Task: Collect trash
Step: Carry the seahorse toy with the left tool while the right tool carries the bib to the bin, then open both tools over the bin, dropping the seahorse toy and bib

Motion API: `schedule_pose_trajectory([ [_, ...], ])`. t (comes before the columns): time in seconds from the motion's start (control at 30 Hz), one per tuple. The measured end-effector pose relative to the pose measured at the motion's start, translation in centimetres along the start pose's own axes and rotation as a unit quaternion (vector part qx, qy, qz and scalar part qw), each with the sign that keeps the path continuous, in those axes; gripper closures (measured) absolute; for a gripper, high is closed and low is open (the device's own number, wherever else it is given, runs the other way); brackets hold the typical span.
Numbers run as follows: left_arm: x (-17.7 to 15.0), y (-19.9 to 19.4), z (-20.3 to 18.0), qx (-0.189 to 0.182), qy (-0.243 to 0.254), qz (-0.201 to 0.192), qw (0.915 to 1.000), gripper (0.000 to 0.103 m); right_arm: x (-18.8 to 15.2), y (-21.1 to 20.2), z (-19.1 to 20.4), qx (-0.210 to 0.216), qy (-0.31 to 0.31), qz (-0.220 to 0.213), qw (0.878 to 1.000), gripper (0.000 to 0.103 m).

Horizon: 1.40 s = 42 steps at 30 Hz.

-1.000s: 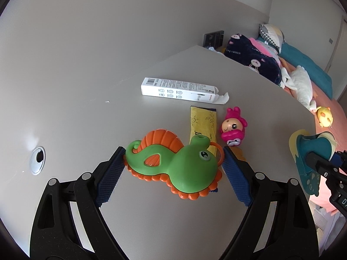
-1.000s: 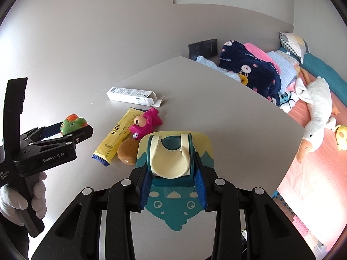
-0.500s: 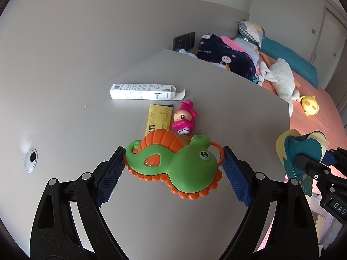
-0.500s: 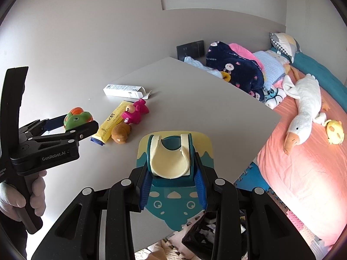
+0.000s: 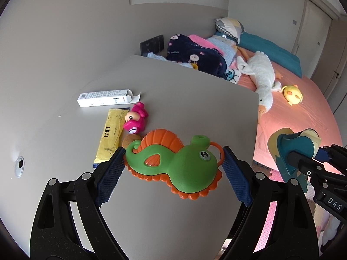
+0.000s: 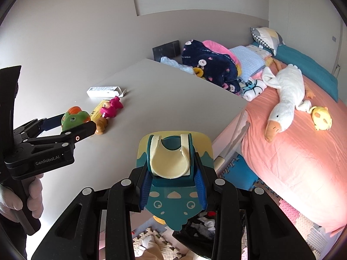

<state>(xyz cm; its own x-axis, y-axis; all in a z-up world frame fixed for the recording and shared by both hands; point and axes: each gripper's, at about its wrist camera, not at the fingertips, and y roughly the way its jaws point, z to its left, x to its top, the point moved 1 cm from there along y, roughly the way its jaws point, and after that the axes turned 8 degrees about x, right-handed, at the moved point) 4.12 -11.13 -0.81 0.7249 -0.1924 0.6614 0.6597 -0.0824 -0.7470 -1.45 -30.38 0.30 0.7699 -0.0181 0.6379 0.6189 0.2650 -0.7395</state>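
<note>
A: Starting with the left wrist view: report the left gripper (image 5: 173, 164).

B: Jaws set wide, both blue pads pressed on the ends of a green-and-orange seahorse toy (image 5: 173, 166), lifted above the grey table (image 5: 195, 99). Ahead and left of the fingers lie a white carton (image 5: 104, 97), a yellow packet (image 5: 110, 134) and a pink toy figure (image 5: 135, 120).

A: Right wrist view?

B: Right gripper (image 6: 172, 184) is narrowly closed on a teal-and-cream dinosaur-shaped toy (image 6: 173, 173), held past the table edge. Below the fingers sits a black bag (image 6: 201, 223) holding white scraps. Right of it, a bed (image 6: 303, 162).
</note>
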Motion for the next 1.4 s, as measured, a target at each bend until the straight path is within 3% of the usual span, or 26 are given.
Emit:
schedule_pose_trajectory([
  [0.53, -0.5, -1.5, -8.6, -0.054, 0.062, -0.008, 0.9966, 0.018, -2.8, -4.4, -6.1, -0.037, 0.041, -0.015, 0.998, 0.066],
  [0.9, -1.6, -2.2, -14.1, -0.091, 0.100, -0.007, 0.9908, 0.018, -5.5, -7.5, -9.9, -0.065, 0.071, -0.022, 0.995, 0.066],
  [0.97, -1.8, -2.5, -14.9, -0.111, 0.108, -0.009, 0.9878, 0.018, -5.9, -8.1, -10.5, -0.064, 0.081, -0.031, 0.994, 0.066],
  [1.0, -1.9, -2.7, -15.3, -0.124, 0.115, -0.007, 0.9856, 0.016, -6.0, -8.7, -10.9, -0.062, 0.092, -0.042, 0.993, 0.063],
  [1.07, -2.1, -3.1, -15.9, -0.139, 0.121, -0.007, 0.9828, 0.006, -6.3, -10.0, -11.6, -0.078, 0.114, -0.071, 0.988, 0.042],
  [1.1, -2.2, -3.2, -16.1, -0.144, 0.120, -0.010, 0.9822, 0.006, -6.4, -10.9, -12.1, -0.094, 0.123, -0.092, 0.984, 0.034],
  [1.23, -2.1, -3.4, -16.7, -0.151, 0.111, -0.012, 0.9823, 0.006, -6.6, -13.0, -13.7, -0.115, 0.153, -0.130, 0.973, 0.034],
  [1.4, -2.1, -3.6, -17.5, -0.150, 0.123, -0.013, 0.9808, 0.006, -7.1, -13.4, -14.6, -0.120, 0.165, -0.128, 0.971, 0.034],
])
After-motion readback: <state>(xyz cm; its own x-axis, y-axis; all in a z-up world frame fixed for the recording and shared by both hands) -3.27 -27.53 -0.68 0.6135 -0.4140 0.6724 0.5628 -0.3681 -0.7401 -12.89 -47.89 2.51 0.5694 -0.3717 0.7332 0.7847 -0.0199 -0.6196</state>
